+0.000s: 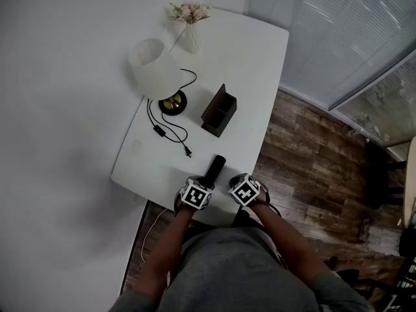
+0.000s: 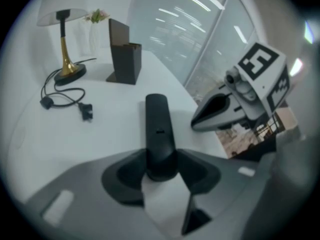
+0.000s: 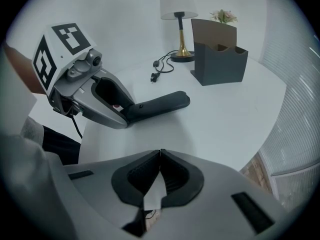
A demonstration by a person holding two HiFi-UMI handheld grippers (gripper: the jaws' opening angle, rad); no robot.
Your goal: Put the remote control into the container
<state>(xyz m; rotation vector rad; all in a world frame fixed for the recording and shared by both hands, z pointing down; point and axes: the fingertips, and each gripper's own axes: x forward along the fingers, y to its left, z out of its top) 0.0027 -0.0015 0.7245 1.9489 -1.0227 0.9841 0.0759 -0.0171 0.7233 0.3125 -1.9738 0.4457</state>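
Fig.: your L gripper [image 2: 161, 168] fingers are pinching the remote control [image 2: 157, 124] on the bench [image 2: 115, 129]; R gripper [image 3: 160, 159] fingers are pressing together, empty; container [image 1: 218, 111] is standing well apart.

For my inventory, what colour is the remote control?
Black remote control, clearest in the left gripper view.

Lamp [image 1: 156, 67], flower vase [image 1: 190, 28] (white table [image 1: 253, 64])

Soft, even daylight comes through the blinds [image 1: 338, 31] (streaky glare there); shadows are faint; both gripper views bulge, blurring toward dark corners.
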